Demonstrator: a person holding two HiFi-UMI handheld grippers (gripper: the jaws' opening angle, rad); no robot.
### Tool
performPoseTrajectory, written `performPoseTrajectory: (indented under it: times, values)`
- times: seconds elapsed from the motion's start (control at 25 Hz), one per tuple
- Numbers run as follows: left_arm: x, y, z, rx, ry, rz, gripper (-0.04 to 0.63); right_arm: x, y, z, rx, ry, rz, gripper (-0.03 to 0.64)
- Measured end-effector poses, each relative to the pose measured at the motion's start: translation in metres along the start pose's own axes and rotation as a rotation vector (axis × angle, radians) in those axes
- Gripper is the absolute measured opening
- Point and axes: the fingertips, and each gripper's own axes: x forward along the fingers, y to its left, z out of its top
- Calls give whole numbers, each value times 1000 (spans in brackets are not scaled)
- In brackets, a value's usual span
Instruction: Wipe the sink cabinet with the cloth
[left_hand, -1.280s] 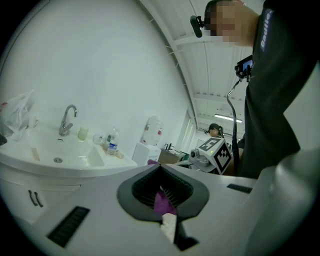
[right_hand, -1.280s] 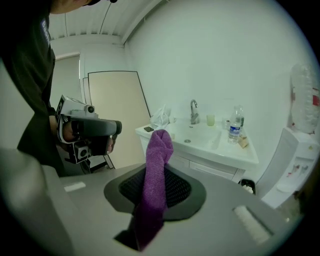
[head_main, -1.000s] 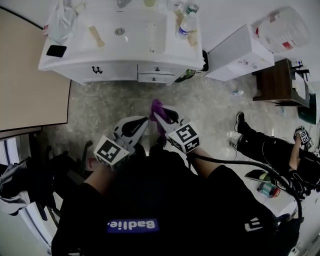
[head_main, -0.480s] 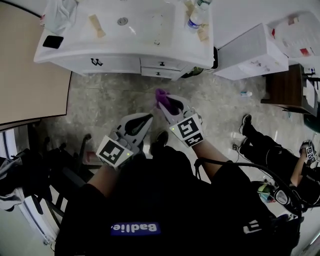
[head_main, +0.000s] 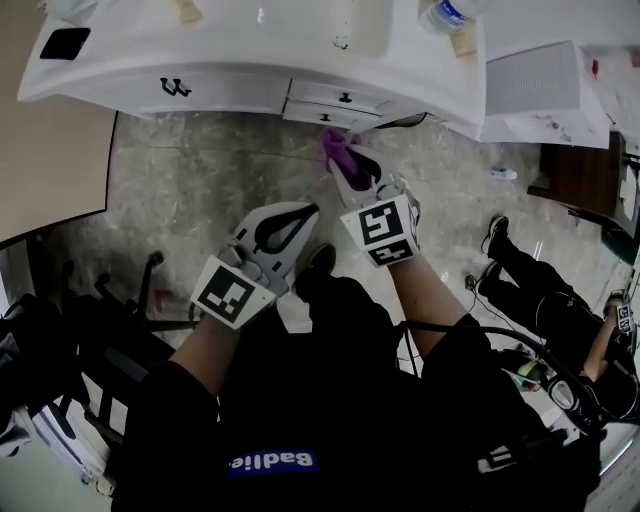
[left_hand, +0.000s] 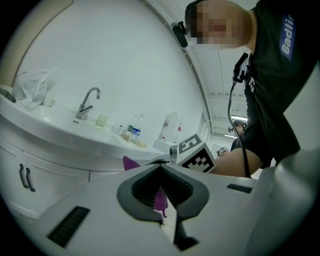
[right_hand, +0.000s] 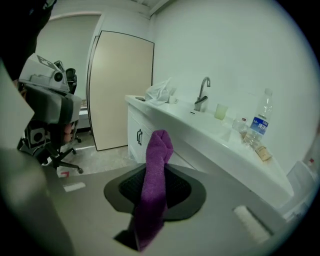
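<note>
The white sink cabinet (head_main: 230, 85) runs across the top of the head view, with a door handle and two small drawers (head_main: 340, 100). My right gripper (head_main: 352, 172) is shut on a purple cloth (head_main: 338, 150), whose end sticks out just below the drawers, close to them. In the right gripper view the cloth (right_hand: 157, 150) rises from between the jaws of the right gripper (right_hand: 156, 175), with the cabinet (right_hand: 137, 131) behind it. My left gripper (head_main: 300, 214) is shut and holds nothing, lower and to the left. The left gripper (left_hand: 162, 189) faces the cabinet (left_hand: 45, 165) from below.
A black office chair (head_main: 110, 330) stands at the left beside a beige door panel (head_main: 50, 150). A white box unit (head_main: 540, 90) adjoins the cabinet's right end. A person sits on the floor (head_main: 540, 300) at the right. On the counter are a tap (right_hand: 202, 95), a water bottle (right_hand: 259, 125) and a plastic bag (right_hand: 160, 92).
Both grippers have moved forward toward the cabinet. The cloth's end went from mid-floor to just below the drawers. The left gripper stayed shut and trails behind.
</note>
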Motion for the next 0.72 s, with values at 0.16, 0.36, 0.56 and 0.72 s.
performPoseTrajectory:
  times: [0.16,0.36,0.56,0.72]
  values:
    - [16,37,-38,5,-36,42,-9,38,-15,-18,-64,40,-54,74]
    - [31,77,-74,20,-67,50,-9,82,-29,-23,-189,58,-112,74]
    - [38,111,-111,41,-77,59,-9,123,-41,-30,-274,89,-161,74]
    - [44,137,-145,46,-104,79,-9,148,-49,-27,-388,87,-220,74]
